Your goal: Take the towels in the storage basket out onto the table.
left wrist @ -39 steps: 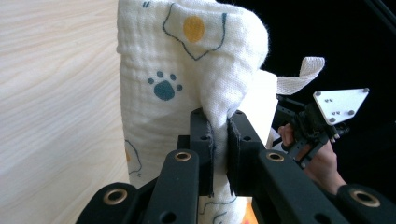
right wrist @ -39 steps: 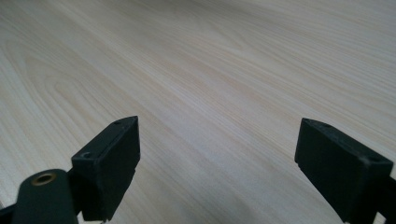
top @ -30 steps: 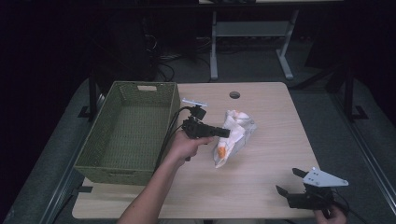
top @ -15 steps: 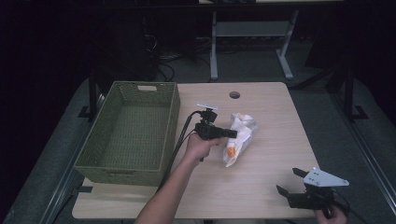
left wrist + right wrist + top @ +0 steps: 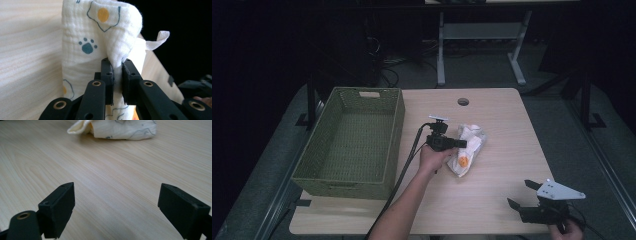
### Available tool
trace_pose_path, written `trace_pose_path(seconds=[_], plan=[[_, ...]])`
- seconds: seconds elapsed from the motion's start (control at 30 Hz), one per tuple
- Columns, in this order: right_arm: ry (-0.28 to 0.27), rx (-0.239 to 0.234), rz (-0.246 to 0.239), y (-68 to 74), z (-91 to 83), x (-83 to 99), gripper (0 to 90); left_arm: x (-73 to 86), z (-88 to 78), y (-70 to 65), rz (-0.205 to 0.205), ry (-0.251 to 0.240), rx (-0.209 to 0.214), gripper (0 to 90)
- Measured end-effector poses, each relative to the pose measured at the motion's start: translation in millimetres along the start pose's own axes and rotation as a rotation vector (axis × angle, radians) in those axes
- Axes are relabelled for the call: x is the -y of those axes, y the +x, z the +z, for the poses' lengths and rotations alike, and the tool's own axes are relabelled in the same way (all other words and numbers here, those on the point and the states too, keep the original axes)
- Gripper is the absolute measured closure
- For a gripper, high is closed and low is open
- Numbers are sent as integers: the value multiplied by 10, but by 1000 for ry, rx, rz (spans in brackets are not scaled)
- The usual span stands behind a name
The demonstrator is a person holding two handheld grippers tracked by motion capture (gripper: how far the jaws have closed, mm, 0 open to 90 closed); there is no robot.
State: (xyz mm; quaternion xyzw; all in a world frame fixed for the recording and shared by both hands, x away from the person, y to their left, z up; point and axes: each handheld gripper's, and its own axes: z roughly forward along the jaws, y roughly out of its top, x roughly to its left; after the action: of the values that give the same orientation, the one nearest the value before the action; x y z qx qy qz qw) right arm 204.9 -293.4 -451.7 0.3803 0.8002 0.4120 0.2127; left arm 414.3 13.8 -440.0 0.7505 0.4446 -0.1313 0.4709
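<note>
White cloth (image 5: 468, 148), apparently lengthwise near-far.

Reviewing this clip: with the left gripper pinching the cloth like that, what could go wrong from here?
1. The left gripper pinches just a small fold of the cloth, so the fabric might slip out when lifted.
2. Most of the cloth hangs loose; if carried to the green basket, it may snag on the rim.
3. The right gripper sits open near the table's front edge, too far to help.

White cloth (image 5: 85, 42) with teal paw prints, orange dots; green basket (image 5: 349, 142).
</note>
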Motion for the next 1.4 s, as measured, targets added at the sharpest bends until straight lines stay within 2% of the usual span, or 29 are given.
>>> trace_pose_path(seconds=[0.3,0.37,0.4,0.63,0.77,0.83,1.03,1.13,1.2,1.4], plan=[[1,-2,-12,11,-6,-7,139,86,208,37,-9,40,-17,812],[2,-3,-11,12,-3,-7,138,103,239,48,10,54,-44,809],[2,-3,-12,14,-3,-8,138,120,260,59,6,57,-40,807],[-2,-2,-3,10,-20,-6,138,154,300,85,5,68,-46,797],[0,-2,-7,11,-20,-8,139,157,306,89,1,68,-47,751],[1,-4,-6,14,-20,-10,139,146,279,78,8,57,-54,675],[1,-1,-2,13,-23,-8,138,150,157,48,3,13,-57,545],[-6,2,-14,11,-28,-14,139,153,71,49,1,-5,-37,533],[-5,1,-12,16,-27,-15,139,159,6,26,9,-23,-50,513],[2,0,-13,30,-17,-24,139,195,-178,1,9,-60,-42,468]])
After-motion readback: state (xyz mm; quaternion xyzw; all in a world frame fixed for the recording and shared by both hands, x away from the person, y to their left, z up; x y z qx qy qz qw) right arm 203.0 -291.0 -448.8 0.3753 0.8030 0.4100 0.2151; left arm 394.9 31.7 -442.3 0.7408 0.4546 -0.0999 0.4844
